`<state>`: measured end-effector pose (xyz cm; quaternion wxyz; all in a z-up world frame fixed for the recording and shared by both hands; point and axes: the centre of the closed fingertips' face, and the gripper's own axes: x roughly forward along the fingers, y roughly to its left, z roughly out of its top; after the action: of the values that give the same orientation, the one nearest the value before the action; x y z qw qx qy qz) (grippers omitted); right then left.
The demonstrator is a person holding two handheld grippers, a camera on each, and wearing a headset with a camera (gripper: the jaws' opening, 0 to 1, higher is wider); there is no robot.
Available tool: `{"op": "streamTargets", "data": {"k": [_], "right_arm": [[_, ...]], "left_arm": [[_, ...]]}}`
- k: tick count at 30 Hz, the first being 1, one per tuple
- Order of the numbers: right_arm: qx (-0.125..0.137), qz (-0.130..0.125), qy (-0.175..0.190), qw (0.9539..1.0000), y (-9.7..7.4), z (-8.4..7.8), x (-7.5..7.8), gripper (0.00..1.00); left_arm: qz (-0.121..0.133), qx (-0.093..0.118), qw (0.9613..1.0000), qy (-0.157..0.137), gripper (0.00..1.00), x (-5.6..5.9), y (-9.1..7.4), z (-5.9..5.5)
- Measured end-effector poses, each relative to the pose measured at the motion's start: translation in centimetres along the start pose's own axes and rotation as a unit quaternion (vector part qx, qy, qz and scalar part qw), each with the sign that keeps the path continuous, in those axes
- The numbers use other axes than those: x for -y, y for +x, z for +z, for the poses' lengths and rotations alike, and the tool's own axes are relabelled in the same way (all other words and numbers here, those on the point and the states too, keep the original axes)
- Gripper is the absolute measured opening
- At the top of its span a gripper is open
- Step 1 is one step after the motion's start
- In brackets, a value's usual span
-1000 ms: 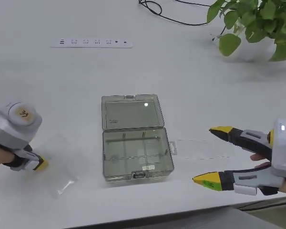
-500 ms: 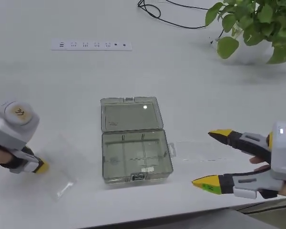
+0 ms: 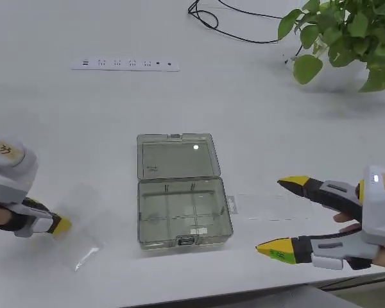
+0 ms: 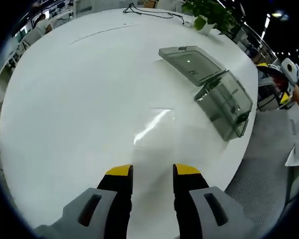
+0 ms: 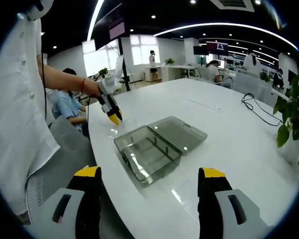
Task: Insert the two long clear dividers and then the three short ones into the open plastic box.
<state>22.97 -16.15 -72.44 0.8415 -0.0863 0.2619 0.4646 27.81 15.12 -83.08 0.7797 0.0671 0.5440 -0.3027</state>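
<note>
Two tools flank the open plastic box (image 3: pixel 183 212) at the middle of the tabletop (image 3: pixel 276 115). The right tool (image 3: pixel 283 215) is spread wide, empty, beside clear dividers (image 3: pixel 269 205) lying right of the box. The left tool (image 3: pixel 58 224), jaws slightly apart, is near another clear piece (image 3: pixel 83 224). A power strip (image 3: pixel 125 64) and a plant (image 3: pixel 343 32) stand far behind.

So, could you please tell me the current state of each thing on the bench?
plastic box: open, lid laid back flat.
clear dividers near right gripper: flat on the table, outside the box.
clear dividers near left gripper: flat on the table, outside the box.
left gripper: jaws slightly apart, empty.
right gripper: jaws wide apart, empty.
</note>
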Motion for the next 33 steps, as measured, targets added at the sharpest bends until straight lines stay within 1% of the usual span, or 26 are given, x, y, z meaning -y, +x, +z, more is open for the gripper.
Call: {"op": "streamTargets", "data": {"k": [2,5,6,9,11,14,15,17,18,19,22,24,26,28,29,31,32,33], "right_arm": [[0.001,0.001,0.001,1.0,0.1,0.0,0.1,0.8],[0.002,0.002,-0.002,1.0,0.2,0.2,0.1,0.8],[0.003,0.003,-0.002,1.0,0.3,0.3,0.1,0.8],[0.011,0.003,-0.001,0.9999,0.4,1.0,0.2,0.78],[0.017,0.003,0.002,0.9999,0.5,1.2,0.3,0.77],[0.023,0.001,0.009,0.9997,0.5,2.0,0.2,0.75],[0.026,0.001,0.01,0.9996,0.6,2.2,0.1,0.74],[0.033,0.0,0.014,0.9994,0.7,3.2,-0.2,0.73],[0.039,0.001,0.014,0.9992,0.7,3.4,-0.3,0.72],[0.045,0.001,0.017,0.9988,0.7,3.9,-0.4,0.71],[0.058,-0.003,0.023,0.9981,1.1,5.2,-0.7,0.69],[0.071,-0.005,0.031,0.997,1.3,6.3,-0.9,0.67],[0.083,-0.005,0.041,0.9957,1.7,7.4,-1.3,0.67],[0.092,0.003,0.047,0.9946,2.0,8.3,-2.0,0.63],[0.093,0.002,0.049,0.9944,2.2,8.8,-2.3,0.6],[0.1,0.004,0.051,0.9937,2.4,9.5,-2.7,0.58],[0.101,0.002,0.055,0.9933,2.6,9.8,-2.8,0.57],[0.102,-0.004,0.074,0.9921,2.7,10.2,-2.8,0.56]], "left_arm": [[-0.006,0.01,0.9999,-0.011,0.3,0.3,-0.2,0.2],[-0.018,0.038,0.9985,-0.035,0.3,1.0,-0.7,0.9],[-0.021,0.044,0.998,-0.04,0.3,1.1,-0.9,1.1],[-0.036,0.074,0.9949,-0.059,0.3,1.9,-1.5,2.0],[-0.044,0.084,0.9933,-0.065,0.3,2.5,-1.9,2.4],[-0.059,0.112,0.9893,-0.073,0.3,3.5,-2.5,3.5],[-0.061,0.115,0.9886,-0.075,0.3,3.7,-2.6,3.6],[-0.072,0.134,0.9849,-0.082,0.3,4.4,-3.1,4.4],[-0.078,0.147,0.9823,-0.085,0.3,4.8,-3.4,4.9],[-0.083,0.153,0.9806,-0.09,0.3,5.2,-3.6,5.2],[-0.096,0.176,0.9757,-0.089,0.3,6.2,-4.3,6.2],[-0.108,0.193,0.9707,-0.094,0.3,7.2,-4.8,7.0],[-0.116,0.205,0.9673,-0.094,0.3,7.9,-5.2,7.6],[-0.127,0.221,0.9622,-0.096,0.3,8.9,-5.6,8.3],[-0.135,0.228,0.9595,-0.097,0.3,9.5,-5.8,8.6],[-0.141,0.236,0.9566,-0.098,0.3,10.2,-6.0,8.9],[-0.145,0.241,0.9544,-0.1,0.3,10.8,-6.1,9.1],[-0.149,0.244,0.9532,-0.099,0.3,11.2,-6.2,9.2]]}}
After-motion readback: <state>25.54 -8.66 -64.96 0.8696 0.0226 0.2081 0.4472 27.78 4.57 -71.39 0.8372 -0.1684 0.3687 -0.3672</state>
